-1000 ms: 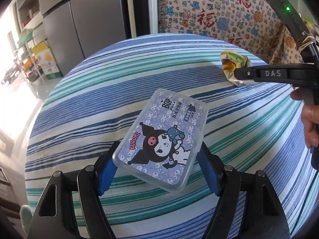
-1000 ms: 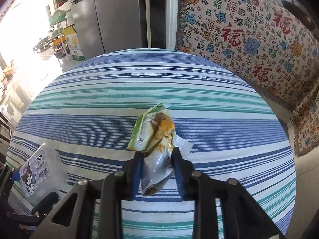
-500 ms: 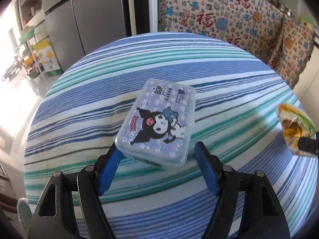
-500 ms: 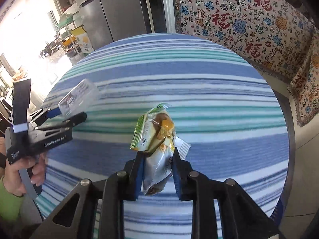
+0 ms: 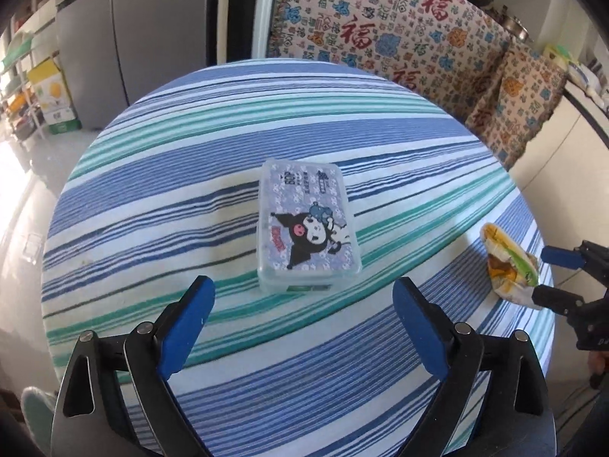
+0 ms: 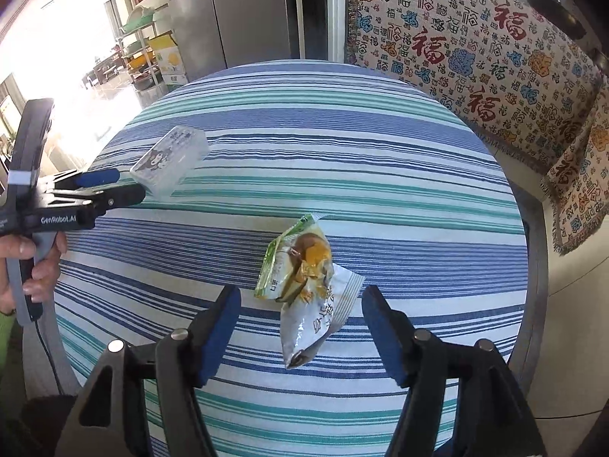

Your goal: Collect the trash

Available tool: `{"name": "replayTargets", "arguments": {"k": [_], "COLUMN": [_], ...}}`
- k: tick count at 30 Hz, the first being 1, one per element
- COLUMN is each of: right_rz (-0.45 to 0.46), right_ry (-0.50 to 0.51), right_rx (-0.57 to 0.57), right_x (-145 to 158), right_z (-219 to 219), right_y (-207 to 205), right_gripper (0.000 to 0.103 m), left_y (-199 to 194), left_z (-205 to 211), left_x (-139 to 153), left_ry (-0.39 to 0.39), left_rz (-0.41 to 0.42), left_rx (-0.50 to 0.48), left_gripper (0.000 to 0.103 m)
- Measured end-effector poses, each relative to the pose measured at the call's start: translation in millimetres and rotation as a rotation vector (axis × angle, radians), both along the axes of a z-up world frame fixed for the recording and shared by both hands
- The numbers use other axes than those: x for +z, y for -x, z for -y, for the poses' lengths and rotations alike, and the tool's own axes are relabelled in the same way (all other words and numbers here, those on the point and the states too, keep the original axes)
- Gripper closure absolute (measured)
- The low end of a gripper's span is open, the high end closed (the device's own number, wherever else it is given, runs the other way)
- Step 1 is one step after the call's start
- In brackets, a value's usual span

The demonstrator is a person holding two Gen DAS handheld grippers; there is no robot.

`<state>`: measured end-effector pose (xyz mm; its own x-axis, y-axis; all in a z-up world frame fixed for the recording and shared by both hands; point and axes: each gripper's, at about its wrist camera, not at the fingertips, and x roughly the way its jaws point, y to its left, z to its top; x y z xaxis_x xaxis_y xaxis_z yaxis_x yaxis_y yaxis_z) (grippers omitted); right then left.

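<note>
Closest to us, our left claw [image 5: 303,299] is spread wide, its jaws having just been opening, and nothing sits between the blue pads. Just ahead of its tips the clear plastic box [image 5: 306,228] with the cartoon sticker lies flat on the striped bench [image 5: 190,198], free of the pads. Our right claw [image 6: 300,318] has also just been opening and now stands apart, with the crumpled snack wrapper [image 6: 304,285] lying on the bench between its pads and a bit beyond them; neither pad presses on it. Off to the left of the right claw we can see the hand [image 6: 36,262] gripping the left tool's handle. Farther beyond both claws there's a patterned blanket [image 6: 475,57] and a grey fridge [image 6: 236,26].
</note>
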<state>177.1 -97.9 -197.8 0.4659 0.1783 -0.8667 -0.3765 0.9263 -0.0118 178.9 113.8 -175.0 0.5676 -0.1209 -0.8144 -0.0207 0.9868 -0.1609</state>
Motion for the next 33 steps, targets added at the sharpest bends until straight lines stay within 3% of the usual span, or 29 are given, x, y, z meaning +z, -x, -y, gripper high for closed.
{"name": "replayTargets", "arguments": {"k": [2,4,9,10,12,14,16,19,26,33], "right_rz": [-0.010,-0.021,-0.038,-0.042,-0.044,-0.046,-0.066,-0.079,-0.043,-0.017], "right_ry": [0.024,0.054,0.120,0.125,0.139,0.147,0.122,0.096,0.021,-0.019], "right_rx": [0.014,0.028,0.028,0.029,0.034,0.018,-0.006,-0.017,-0.063,-0.105], "right_x": [0.8,0.9,-4.3,-5.9,-8.8,-9.4,-7.6,-3.7,16.9,29.0], "right_z": [-5.3,-10.8,-20.9,-22.8,-26.3,-26.0,-22.0,-13.9,11.4,38.2], "right_y": [-3.2,-5.7,-15.8,-18.2,-21.9,-24.5,-24.3,-21.6,-6.0,7.7], "right_gripper": [0.035,0.035,0.035,0.035,0.035,0.038,0.071,0.077,0.081,0.082], "left_y": [-13.7,-25.3,-43.3,-45.2,-44.4,-46.5,-45.6,-39.2,-13.7,2.5], "left_z": [6.7,13.8,17.8,19.2,19.7,20.9,23.5,29.5,45.5,102.2], "left_x": [-3.0,-6.7,-20.3,-22.2,-23.0,-22.3,-20.4,-16.4,5.2,27.8], "left_ry": [-0.027,-0.102,-0.166,-0.182,-0.196,-0.180,-0.192,-0.212,-0.155,-0.125], "left_rz": [-0.028,-0.045,-0.115,-0.121,-0.128,-0.139,-0.130,-0.110,-0.047,0.009], "left_rx": [-0.044,-0.039,-0.041,-0.040,-0.042,-0.053,-0.056,-0.072,-0.103,-0.185], "left_gripper": [0.004,0.004,0.005,0.007,0.025,0.039,0.039,0.040,0.040,0.040]}}
